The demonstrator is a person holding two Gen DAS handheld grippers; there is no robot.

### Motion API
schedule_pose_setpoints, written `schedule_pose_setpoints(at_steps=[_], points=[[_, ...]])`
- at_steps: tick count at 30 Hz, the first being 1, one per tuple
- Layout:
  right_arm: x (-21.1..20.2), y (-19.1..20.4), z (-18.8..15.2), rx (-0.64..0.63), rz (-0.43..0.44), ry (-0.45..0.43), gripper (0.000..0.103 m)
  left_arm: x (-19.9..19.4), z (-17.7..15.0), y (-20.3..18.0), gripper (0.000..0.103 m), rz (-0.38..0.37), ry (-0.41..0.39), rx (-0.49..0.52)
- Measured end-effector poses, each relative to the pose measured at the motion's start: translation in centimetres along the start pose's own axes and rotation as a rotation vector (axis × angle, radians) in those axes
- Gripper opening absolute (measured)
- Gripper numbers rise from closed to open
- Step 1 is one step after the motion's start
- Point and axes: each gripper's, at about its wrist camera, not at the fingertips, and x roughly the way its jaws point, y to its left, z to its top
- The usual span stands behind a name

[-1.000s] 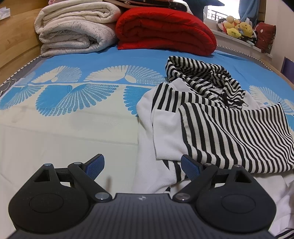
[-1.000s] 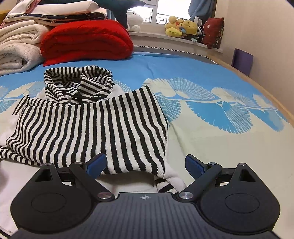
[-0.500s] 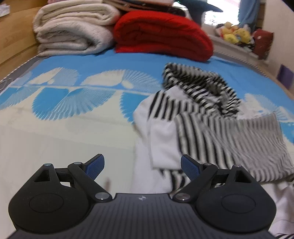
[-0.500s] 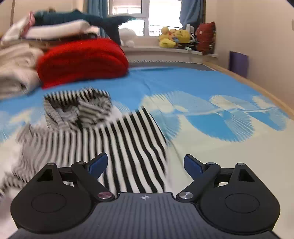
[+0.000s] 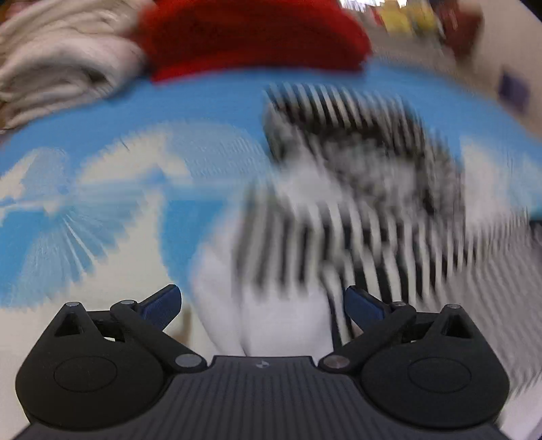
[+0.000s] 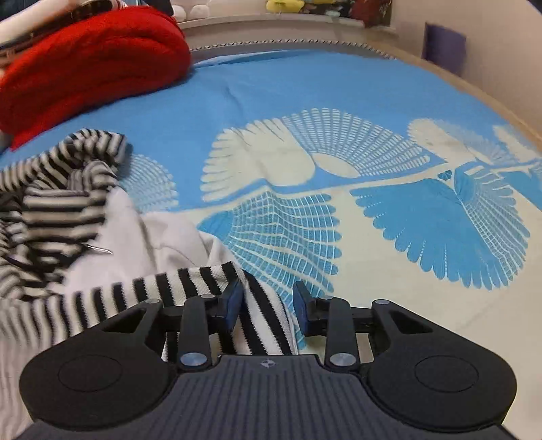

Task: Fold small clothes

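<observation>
A small black-and-white striped hooded top (image 5: 338, 210) lies on the blue and cream bedspread (image 5: 101, 210); the left wrist view is blurred by motion. My left gripper (image 5: 261, 304) is open, low over the top's white left edge. In the right wrist view the top (image 6: 111, 237) lies at the left, hood toward the back. My right gripper (image 6: 267, 304) has its jaws partly closed around the striped sleeve edge (image 6: 257, 311), which lies between the blue pads with a gap on the right side.
A folded red blanket (image 6: 88, 67) and a stack of cream blankets (image 5: 57, 67) sit at the head of the bed. Plush toys (image 6: 298, 5) line the windowsill. The bed's right edge (image 6: 491, 101) runs beside a wall.
Both grippers have moved forward and down toward the top. The right jaws have narrowed from wide open around the striped sleeve edge. The left view has become heavily blurred.
</observation>
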Motion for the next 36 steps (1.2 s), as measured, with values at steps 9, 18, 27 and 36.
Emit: schedule_pose_setpoints(at_steps=[9,18,27,36], points=[[3.0,13.0,8.8,-0.344,0.055,-0.152,0.077,7.9,12.1,-3.3,0.103,0.057,-0.025,0.223],[12.7,19.6,8.9,-0.518,-0.025,-0.174,0.0,15.0,15.6,-8.7,0.007,0.072,-0.081,0.273],[-3.2,14.6,11.5,-0.364,0.262,-0.493,0.0,2.8,16.2,-3.6,0.006,-0.164,-0.35,0.132],[-0.8,17.6,6.5,-0.604,0.229,-0.329,0.085,-1.0,15.6,-5.2,0.006,-0.154,-0.34,0.205]])
